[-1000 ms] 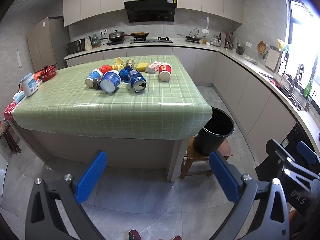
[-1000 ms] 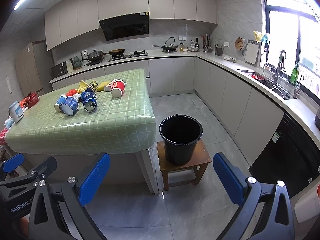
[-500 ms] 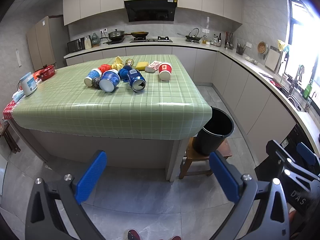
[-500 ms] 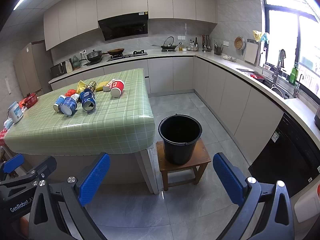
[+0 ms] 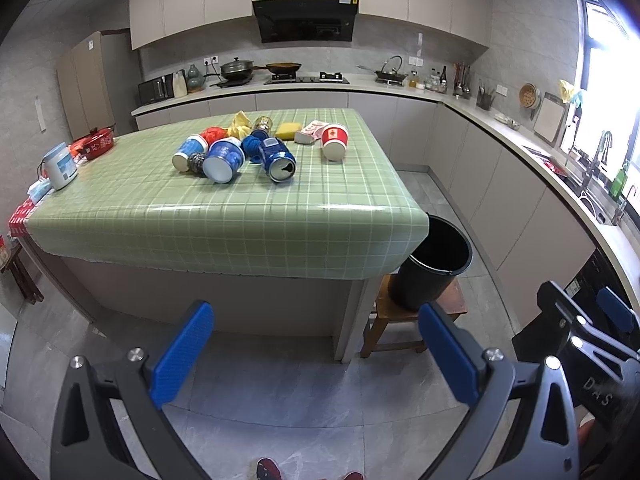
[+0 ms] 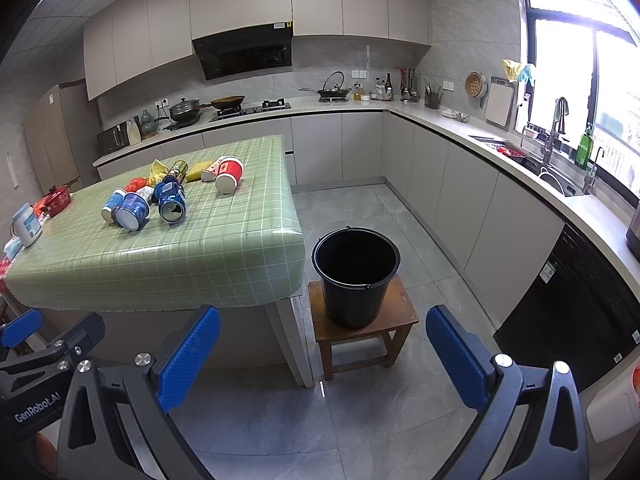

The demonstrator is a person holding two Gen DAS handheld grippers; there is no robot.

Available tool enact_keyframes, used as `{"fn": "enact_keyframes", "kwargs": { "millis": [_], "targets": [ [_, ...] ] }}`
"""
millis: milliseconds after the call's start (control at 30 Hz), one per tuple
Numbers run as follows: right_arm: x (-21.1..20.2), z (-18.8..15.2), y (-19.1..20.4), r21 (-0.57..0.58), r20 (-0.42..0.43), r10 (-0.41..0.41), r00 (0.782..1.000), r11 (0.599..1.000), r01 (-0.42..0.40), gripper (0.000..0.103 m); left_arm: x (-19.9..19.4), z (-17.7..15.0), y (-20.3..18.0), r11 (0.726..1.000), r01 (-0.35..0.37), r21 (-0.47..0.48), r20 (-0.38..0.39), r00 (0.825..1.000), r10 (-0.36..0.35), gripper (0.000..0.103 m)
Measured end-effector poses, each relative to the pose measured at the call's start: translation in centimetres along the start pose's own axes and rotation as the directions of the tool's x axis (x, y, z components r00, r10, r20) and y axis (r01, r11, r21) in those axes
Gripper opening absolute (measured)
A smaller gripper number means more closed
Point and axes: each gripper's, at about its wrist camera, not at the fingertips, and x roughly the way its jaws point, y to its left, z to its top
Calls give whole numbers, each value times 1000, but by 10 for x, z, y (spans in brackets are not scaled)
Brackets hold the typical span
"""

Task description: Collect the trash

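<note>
Trash lies in a heap on the green checked island table [image 5: 224,216]: a blue can [image 5: 277,159] on its side, two blue-and-white cups [image 5: 223,159], a red paper cup [image 5: 334,141], a yellow sponge [image 5: 287,131], crumpled red and yellow wrappers. The heap also shows in the right wrist view, with the can [image 6: 171,201] and red cup [image 6: 229,174]. A black bucket [image 6: 355,276] stands on a small wooden stool [image 6: 362,326] by the table's corner. My left gripper [image 5: 316,344] and right gripper [image 6: 322,344] are both open, empty, held low over the floor, well short of the table.
Kitchen counters run along the back and right walls, with a stove, pans and a sink [image 6: 556,172]. A white appliance [image 5: 60,166] and a red pot [image 5: 96,142] sit at the table's left end. Grey tiled floor lies between me and the table.
Both views have crept slightly forward and toward the table. Both grippers stay open and empty. Nothing on the table has moved.
</note>
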Motion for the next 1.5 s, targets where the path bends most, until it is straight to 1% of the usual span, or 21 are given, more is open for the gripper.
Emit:
{"fn": "enact_keyframes", "kwargs": {
  "millis": [167, 933, 1300, 1500],
  "targets": [
    [2, -1, 1, -6, -11, -5, 1000, 1000, 5, 103, 4, -2, 0, 1000, -7, 6, -15, 1000, 8, 103],
    [7, 2, 9, -14, -15, 2, 1000, 1000, -3, 103, 5, -2, 2, 1000, -13, -2, -15, 1000, 13, 103],
    [11, 2, 24, -18, -12, 30, 999, 999, -30, 103, 12, 2, 24, 1000, -26, -12, -24, 999, 26, 103],
    [14, 4, 45, -37, -8, 52, 999, 998, -52, 103, 19, 6, 47, 999, -34, -19, -36, 999, 33, 103]
  ]
}}
